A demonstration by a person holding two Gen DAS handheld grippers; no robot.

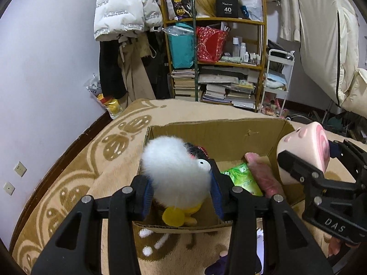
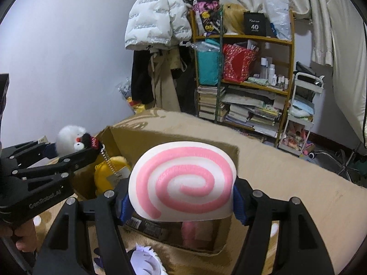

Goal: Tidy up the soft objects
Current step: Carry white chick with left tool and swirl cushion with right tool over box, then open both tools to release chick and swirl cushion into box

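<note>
My left gripper (image 1: 181,183) is shut on a fluffy white plush (image 1: 174,167) with a black head and red patch, held over the near left corner of an open cardboard box (image 1: 218,133). A yellow plush (image 1: 181,213), a green packet (image 1: 243,176) and a pink soft piece (image 1: 263,176) lie inside the box. My right gripper (image 2: 182,204) is shut on a white foam roll with a pink spiral (image 2: 183,178), its blue pads (image 2: 125,204) pressing both sides. It hangs over the box's right part. The right wrist view shows the left gripper (image 2: 71,147) with its white plush (image 2: 68,135) at the left.
The box stands on a beige patterned blanket (image 1: 110,165). A purple and white plush (image 2: 144,256) lies just in front of the box. Behind are a crowded wooden shelf (image 1: 218,45), hanging jackets (image 1: 123,6), a white cart (image 1: 277,78) and a wall at the left.
</note>
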